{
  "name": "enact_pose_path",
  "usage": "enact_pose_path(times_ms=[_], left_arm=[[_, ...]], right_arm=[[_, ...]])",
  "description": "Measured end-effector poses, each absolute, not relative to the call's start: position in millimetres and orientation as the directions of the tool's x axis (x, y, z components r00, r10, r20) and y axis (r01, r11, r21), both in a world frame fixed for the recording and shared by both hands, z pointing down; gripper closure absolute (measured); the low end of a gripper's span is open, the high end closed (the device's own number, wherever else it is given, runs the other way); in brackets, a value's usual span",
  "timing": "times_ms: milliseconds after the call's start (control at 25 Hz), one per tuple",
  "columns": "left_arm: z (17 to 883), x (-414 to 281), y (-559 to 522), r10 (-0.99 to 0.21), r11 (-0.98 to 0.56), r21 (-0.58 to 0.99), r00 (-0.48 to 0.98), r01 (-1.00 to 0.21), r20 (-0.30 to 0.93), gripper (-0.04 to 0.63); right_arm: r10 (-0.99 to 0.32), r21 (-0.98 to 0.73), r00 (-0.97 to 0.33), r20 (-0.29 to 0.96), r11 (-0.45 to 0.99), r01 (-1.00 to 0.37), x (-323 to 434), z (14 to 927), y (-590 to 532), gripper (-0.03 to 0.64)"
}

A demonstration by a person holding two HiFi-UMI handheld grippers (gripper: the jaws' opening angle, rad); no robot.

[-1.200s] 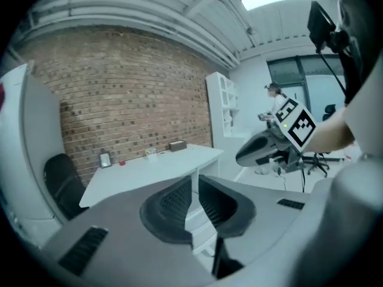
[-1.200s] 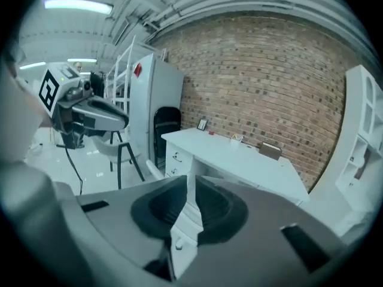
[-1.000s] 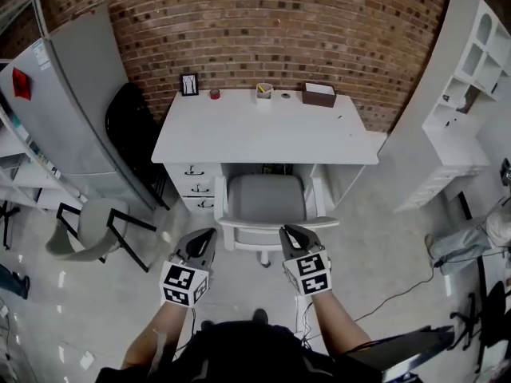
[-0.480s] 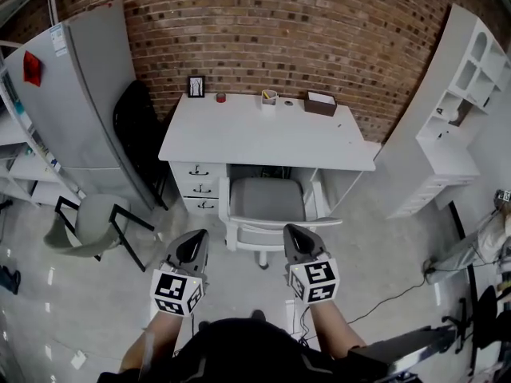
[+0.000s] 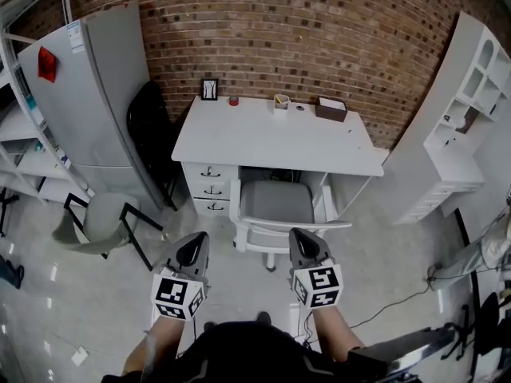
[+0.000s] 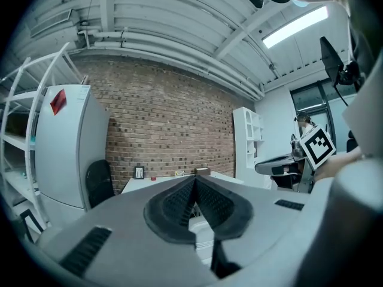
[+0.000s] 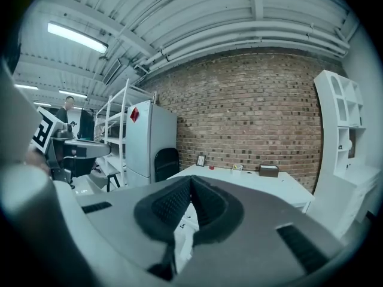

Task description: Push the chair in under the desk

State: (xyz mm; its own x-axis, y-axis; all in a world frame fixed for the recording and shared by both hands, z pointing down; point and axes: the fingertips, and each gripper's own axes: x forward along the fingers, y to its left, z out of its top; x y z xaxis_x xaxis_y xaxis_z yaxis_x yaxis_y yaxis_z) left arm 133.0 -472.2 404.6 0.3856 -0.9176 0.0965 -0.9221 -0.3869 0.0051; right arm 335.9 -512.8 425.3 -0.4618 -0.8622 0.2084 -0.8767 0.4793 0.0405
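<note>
Since a second ago both claws have come back off the chair [image 5: 274, 202], and the right claw [image 5: 302, 244] has closed the small gap it had. The counter [image 5: 263, 138] also sits a little further right in the head view.

The chair stands in the kneehole at the counter's front edge, between the drawers [image 5: 209, 188] and the right side panel. Its seat is mostly beneath the top and its back [image 5: 291, 225] is just outside the front edge. The push looks finished or very nearly so. From this steep angle it is hard to say whether the seat could go any deeper.

If more is wanted, the next move calls for both claws to meet the back evenly, one toward each end. A straight shove toward the wall then keeps the chair from twisting against the drawers. If not, the step left is simply to draw away.

The left claw [image 5: 192, 251] is closed on nothing, its pads pressed together in its own view. The right claw is the same, pads meeting with nothing between them. Both forearms reach forward from the body, roughly parallel, marker cubes facing up, tips aimed at the counter. The claws hang over the floor [image 5: 239, 286] just short of the chair, touching nothing. The left one is in line with the drawers, the right one with the chair's right side.
</note>
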Motion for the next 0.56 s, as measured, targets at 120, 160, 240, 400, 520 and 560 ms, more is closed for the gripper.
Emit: enact_pose_path(times_ms=[120,160,240,400,520,560], left_arm=[[402.4,126.3,-472.3,-0.922,-0.378,0.001,0.377,-0.926,0.092,0.588],[402.1,123.7,-472.4,-0.923,-0.374,-0.001,0.373,-0.927,0.091,0.588],[402.1,119.8,-471.9,-0.926,-0.367,-0.003,0.366,-0.93,0.091,0.588],[402.0,116.9,-470.8,-0.928,-0.362,-0.001,0.361,-0.932,0.094,0.588],[401.8,112.8,-469.2,-0.928,-0.362,-0.003,0.361,-0.932,0.093,0.588],[401.8,111.4,-468.7,-0.928,-0.363,-0.004,0.361,-0.932,0.093,0.588]], right_arm=[[-0.865,0.041,-0.458,0.204,0.475,-0.879,332.1,423.5,-513.3,0.609],[-0.866,0.039,-0.457,0.202,0.474,-0.88,330.6,423.1,-513.5,0.609],[-0.868,0.04,-0.455,0.2,0.471,-0.881,328.5,422.3,-513.3,0.609],[-0.869,0.04,-0.452,0.199,0.468,-0.883,326.6,421.1,-513.4,0.609],[-0.871,0.04,-0.45,0.197,0.465,-0.884,322.5,420.7,-512.9,0.609],[-0.872,0.04,-0.448,0.196,0.464,-0.885,321.0,420.5,-512.7,0.609]])
